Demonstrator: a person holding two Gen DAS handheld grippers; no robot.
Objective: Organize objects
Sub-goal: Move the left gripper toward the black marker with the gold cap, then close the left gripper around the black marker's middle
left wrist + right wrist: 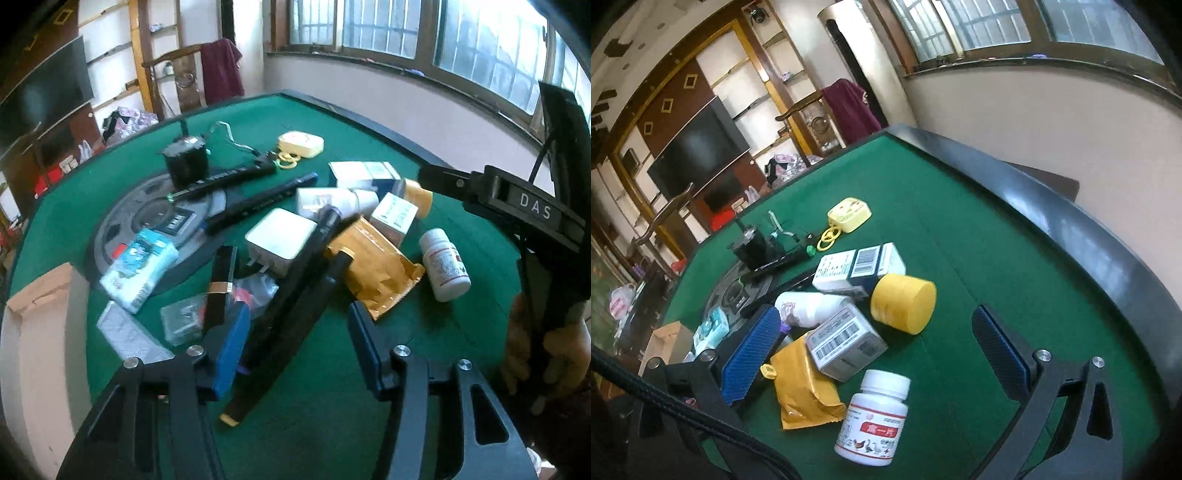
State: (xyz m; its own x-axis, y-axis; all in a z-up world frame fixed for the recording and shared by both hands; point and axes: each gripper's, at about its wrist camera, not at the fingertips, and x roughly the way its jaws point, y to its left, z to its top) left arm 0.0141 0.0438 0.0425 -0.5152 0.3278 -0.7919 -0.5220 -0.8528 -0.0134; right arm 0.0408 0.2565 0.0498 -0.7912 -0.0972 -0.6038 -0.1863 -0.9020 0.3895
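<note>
Clutter still covers the green table (pixel 979 236), nothing sorted; the left gripper (pixel 295 339) straddles a dark pen (pixel 295 288), unclamped; the right gripper (pixel 875 350) gapes empty.

Green felt counter (pixel 979 236) with dark raised rim. Behind its far edge, barred windows (pixel 373 26) giving daylight, pale wall (pixel 1034 122), wooden chair (pixel 184 81) under maroon cloth (pixel 221 70), dark television (pixel 698 151) among shelves.

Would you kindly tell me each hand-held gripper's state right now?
Left hand-held gripper: open, a long black object between its jaws.
Right hand-held gripper: open, holding nothing.
</note>
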